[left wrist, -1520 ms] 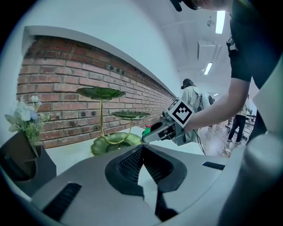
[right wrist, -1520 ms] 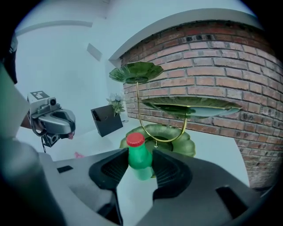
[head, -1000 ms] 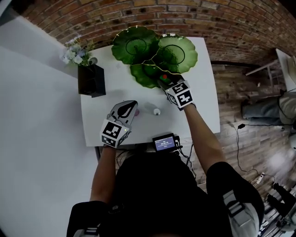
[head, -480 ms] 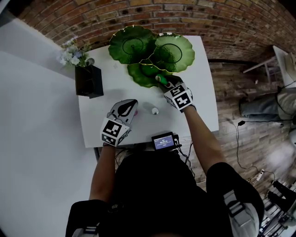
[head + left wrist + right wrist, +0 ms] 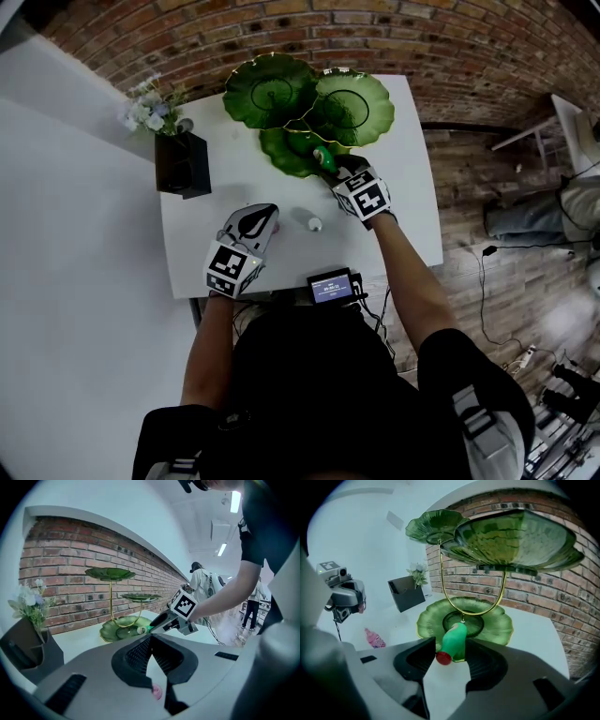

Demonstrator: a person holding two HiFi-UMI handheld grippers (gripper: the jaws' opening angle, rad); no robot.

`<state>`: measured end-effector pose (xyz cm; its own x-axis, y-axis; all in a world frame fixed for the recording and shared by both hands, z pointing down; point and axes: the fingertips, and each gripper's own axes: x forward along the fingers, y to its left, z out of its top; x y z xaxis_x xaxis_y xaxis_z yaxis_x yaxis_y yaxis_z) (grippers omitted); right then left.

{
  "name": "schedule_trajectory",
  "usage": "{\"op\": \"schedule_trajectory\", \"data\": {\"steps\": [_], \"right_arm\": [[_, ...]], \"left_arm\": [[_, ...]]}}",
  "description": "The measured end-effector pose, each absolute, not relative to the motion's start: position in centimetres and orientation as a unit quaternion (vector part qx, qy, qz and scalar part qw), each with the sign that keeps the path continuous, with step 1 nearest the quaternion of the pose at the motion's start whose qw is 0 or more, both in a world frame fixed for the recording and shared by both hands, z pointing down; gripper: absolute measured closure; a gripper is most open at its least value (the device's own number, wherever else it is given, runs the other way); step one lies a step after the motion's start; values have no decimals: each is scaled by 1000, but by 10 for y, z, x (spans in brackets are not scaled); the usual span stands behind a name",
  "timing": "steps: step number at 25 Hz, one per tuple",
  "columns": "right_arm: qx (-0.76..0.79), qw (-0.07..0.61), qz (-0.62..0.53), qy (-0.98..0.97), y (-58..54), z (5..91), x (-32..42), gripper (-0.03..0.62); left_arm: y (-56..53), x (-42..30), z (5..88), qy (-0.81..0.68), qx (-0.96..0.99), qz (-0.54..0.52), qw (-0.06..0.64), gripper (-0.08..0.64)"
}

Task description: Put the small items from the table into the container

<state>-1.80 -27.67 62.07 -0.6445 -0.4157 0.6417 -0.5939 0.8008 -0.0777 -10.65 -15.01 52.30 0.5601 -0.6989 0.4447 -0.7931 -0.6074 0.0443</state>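
Right gripper (image 5: 449, 645) reached in low beneath upper dishes of tiered leaf stand, apparently to drop green red-capped bottle (image 5: 454, 637) onto stand's lowest dish (image 5: 497, 625). Jaws had just been easing apart. Bottle lay loose between them, base toward dish centre, cap toward jaw throat. Left gripper (image 5: 149, 638), jaws pressed together and empty, was parked well short of stand. Pink bottle (image 5: 374, 638) and small white item (image 5: 315, 224) lay on desk (image 5: 403, 216) short of stand.

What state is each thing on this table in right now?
green bottle, tilted, red cap toward the right gripper, over the lowest plate's rim.
right gripper, jaws just opening, green bottle between them.
left gripper, shut, nothing between its jaws.
pink item, lying on the table.
white item, resting on the table.
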Motion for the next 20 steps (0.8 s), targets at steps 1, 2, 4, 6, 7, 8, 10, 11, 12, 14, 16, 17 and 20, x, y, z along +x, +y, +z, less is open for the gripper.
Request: {"op": "schedule_trajectory", "data": {"steps": [1,2,4,6,7,8,10,11,12,14,16,17,20], "right_arm": [[281,313,144,-896,-276,620,-18,405],[282,313,144,-895,-276,619,-18,402],[285,313,144,-895,-275,618,-17,402],[285,314,142,-894,-272,616,-16,402],[286,314,141,-894,-271,615,-16,402],[287,313,140,-894,-269,613,-15,402],[289,308,142,-895,-266,609,-14,402],[290,304,143,-896,-264,607,-13,402],[291,298,145,-897,-262,605,-13,402],[295,287,148,-899,-258,599,-13,402],[297,278,149,-901,-255,592,-12,402],[297,275,149,-902,-252,589,-11,403],[298,268,146,-905,-244,581,-9,413]], "left_arm": [[-149,-107,523,-427,875,195,119,551],[-149,-107,523,-427,875,195,118,551],[-148,-106,521,-426,876,193,117,551],[-146,-106,520,-426,877,191,116,551],[-145,-106,521,-426,877,191,115,551],[-143,-107,522,-425,877,192,114,551],[-141,-107,523,-423,879,191,112,551],[-140,-106,522,-423,879,190,112,551],[-139,-106,521,-422,880,189,112,551],[-137,-106,518,-420,882,184,110,551],[-136,-104,516,-418,884,181,108,551],[-135,-104,515,-417,885,179,107,551],[-131,-102,514,-415,887,175,105,551]]}}
